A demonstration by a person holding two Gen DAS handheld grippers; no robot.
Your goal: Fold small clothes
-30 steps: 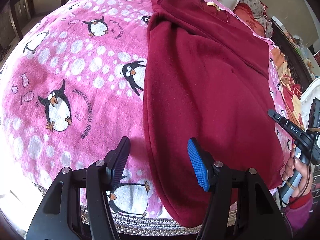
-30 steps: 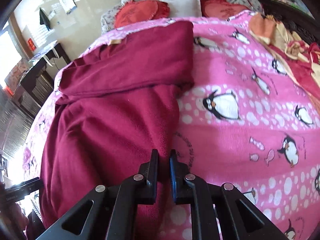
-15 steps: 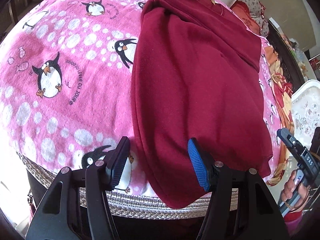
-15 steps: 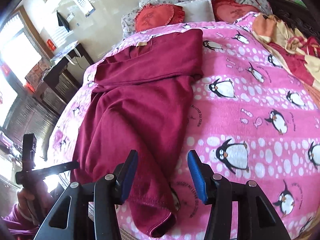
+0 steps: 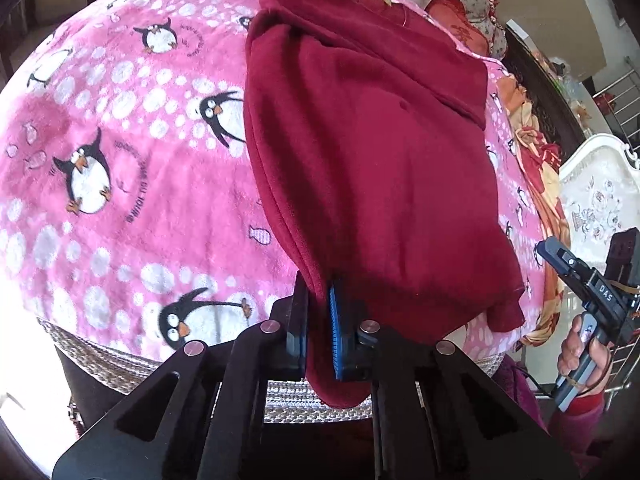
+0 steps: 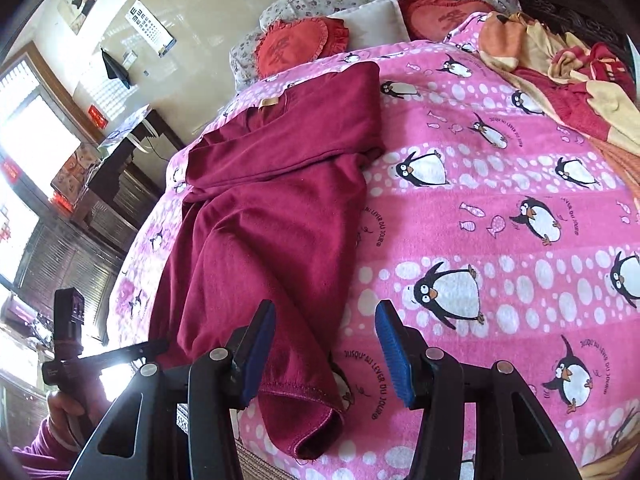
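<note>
Right wrist only: eye chart (image 6: 150, 26).

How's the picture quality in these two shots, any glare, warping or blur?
Left wrist view: strong fisheye bulge bends the penguin blanket; the maroon garment is sharp and evenly lit. Right wrist view: blown-out window glare at the left edge; the same warping, dark vignette corners.

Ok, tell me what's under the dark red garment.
The dark red garment lies on the pink penguin blanket, which shows all around it. Whatever is directly beneath the fabric is covered and cannot be seen.
</note>
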